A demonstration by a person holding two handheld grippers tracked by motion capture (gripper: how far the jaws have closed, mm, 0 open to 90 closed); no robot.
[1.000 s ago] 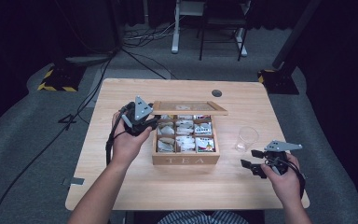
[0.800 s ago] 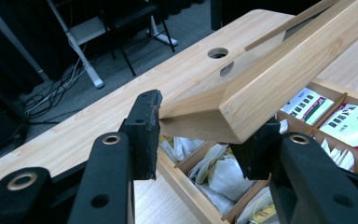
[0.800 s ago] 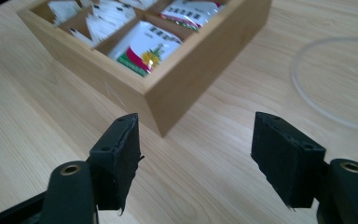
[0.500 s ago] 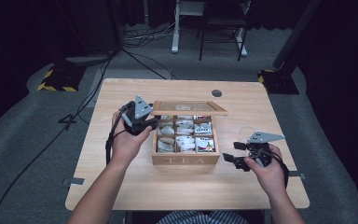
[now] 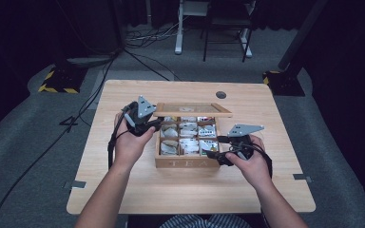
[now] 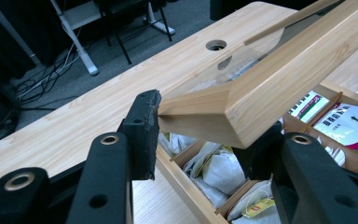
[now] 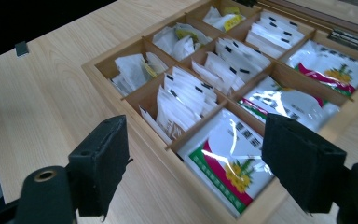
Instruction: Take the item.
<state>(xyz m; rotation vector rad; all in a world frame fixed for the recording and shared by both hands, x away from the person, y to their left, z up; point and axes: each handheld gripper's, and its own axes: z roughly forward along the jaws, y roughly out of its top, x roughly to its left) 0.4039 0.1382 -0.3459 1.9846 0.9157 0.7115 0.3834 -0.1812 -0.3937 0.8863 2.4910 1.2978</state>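
Pinching the lid point(image 6: 261, 88) up with our left gripper point(image 5: 147, 124), we bring the right gripper point(image 7: 196, 172), jaws just spreading, over the box's point(image 5: 187, 163) three-o'clock tea packets point(image 7: 228, 161); next, grasp one.

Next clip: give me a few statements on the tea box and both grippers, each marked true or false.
1. The left gripper is shut on the lid of the tea box. True.
2. The lid lies flat and closed. False: it is raised, so the compartments show.
3. The right gripper holds a tea bag. False: its jaws, just opening, have nothing between them.
4. The right gripper is at the box's right front corner. True.
5. The compartments are bare. False: they hold tea bags.
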